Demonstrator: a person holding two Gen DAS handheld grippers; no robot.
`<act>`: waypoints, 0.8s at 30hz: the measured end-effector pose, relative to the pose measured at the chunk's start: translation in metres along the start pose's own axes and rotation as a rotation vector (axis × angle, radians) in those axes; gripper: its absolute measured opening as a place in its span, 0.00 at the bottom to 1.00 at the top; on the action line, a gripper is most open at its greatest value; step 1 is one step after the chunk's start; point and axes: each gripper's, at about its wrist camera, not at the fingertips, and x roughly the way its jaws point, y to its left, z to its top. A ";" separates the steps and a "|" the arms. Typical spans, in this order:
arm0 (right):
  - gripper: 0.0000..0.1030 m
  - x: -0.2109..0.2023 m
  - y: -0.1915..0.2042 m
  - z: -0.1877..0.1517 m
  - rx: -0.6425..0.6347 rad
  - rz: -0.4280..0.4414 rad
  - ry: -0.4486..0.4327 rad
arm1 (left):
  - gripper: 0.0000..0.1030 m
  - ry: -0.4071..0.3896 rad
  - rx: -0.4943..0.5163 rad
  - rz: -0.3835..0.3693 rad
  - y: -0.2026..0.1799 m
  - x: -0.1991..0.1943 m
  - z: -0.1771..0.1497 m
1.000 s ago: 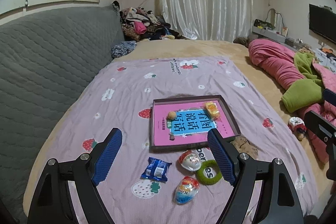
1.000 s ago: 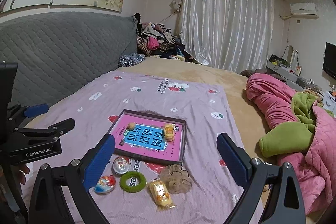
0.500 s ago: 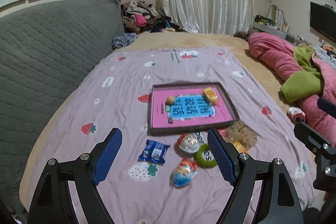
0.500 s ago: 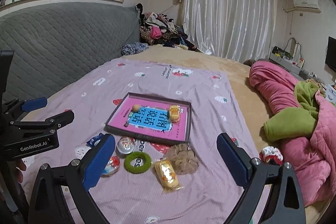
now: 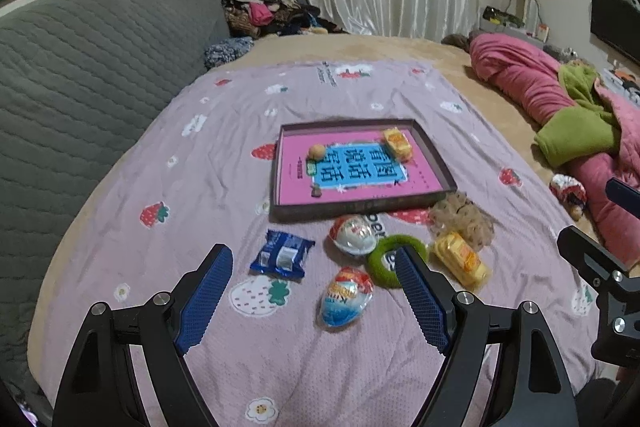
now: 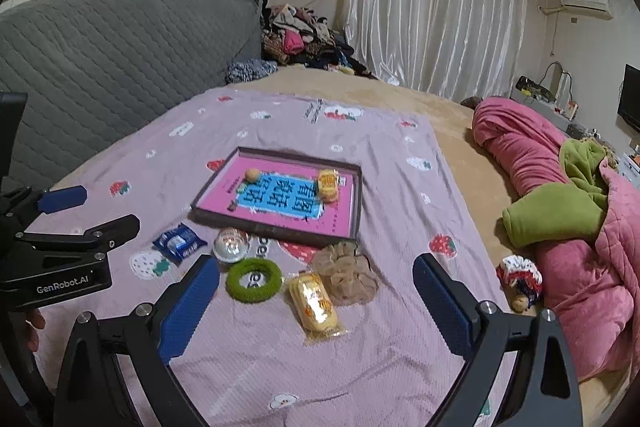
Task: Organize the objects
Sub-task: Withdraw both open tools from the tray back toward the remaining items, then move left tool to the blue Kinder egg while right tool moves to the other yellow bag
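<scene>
A dark-rimmed tray point(image 5: 432, 143) point(image 6: 358, 203) with a pink and blue book inside lies on the lilac sheet; a yellow snack pack point(image 5: 397, 143) point(image 6: 328, 185) and a small round ball point(image 5: 317, 151) point(image 6: 252, 174) rest in it. In front of the tray lie a blue packet point(image 5: 282, 259) point(image 6: 179, 241), two foil eggs point(image 5: 353, 235) point(image 5: 345, 295), a green ring point(image 5: 386, 263) point(image 6: 253, 280), a yellow pack point(image 5: 460, 259) point(image 6: 316, 301) and a beige scrunchie point(image 5: 462, 219) point(image 6: 346, 273). My left gripper point(image 5: 316, 301) hangs open above the lower egg. My right gripper point(image 6: 316, 311) hangs open over the yellow pack.
A grey quilted headboard point(image 5: 88, 75) runs along the left. A pink and green quilt point(image 6: 560, 211) is heaped on the right, with a small patterned pouch point(image 6: 520, 277) beside it. Clothes point(image 6: 300, 39) are piled at the far end by white curtains.
Both grippers have sunk toward the bed and tilted down; the tray and loose objects now sit nearer and larger in view. Both pairs of jaws stay wide apart.
</scene>
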 end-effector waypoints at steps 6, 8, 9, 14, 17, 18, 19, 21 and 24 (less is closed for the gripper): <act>0.95 0.012 -0.001 -0.010 0.003 0.011 0.026 | 0.82 0.027 -0.001 -0.007 -0.003 0.012 -0.010; 0.95 0.014 -0.001 -0.013 -0.001 0.011 0.033 | 0.82 0.040 0.010 -0.004 -0.005 0.018 -0.015; 0.95 0.016 -0.001 -0.015 0.000 0.011 0.038 | 0.82 0.046 0.014 -0.004 -0.005 0.021 -0.017; 0.95 0.030 -0.003 -0.031 0.012 0.020 0.071 | 0.82 0.080 0.019 -0.011 -0.007 0.036 -0.031; 0.95 0.039 -0.004 -0.040 0.020 0.026 0.090 | 0.82 0.090 0.018 -0.010 -0.007 0.044 -0.040; 0.95 0.042 -0.004 -0.043 0.022 0.032 0.097 | 0.82 0.090 0.018 -0.014 -0.006 0.047 -0.043; 0.95 0.045 -0.003 -0.045 0.021 0.032 0.104 | 0.82 0.090 0.017 -0.020 -0.006 0.049 -0.045; 0.95 0.049 -0.003 -0.051 0.014 0.026 0.112 | 0.82 0.093 0.017 -0.031 -0.006 0.053 -0.050; 0.95 0.056 -0.002 -0.058 0.011 0.030 0.128 | 0.82 0.095 0.016 -0.049 -0.005 0.060 -0.058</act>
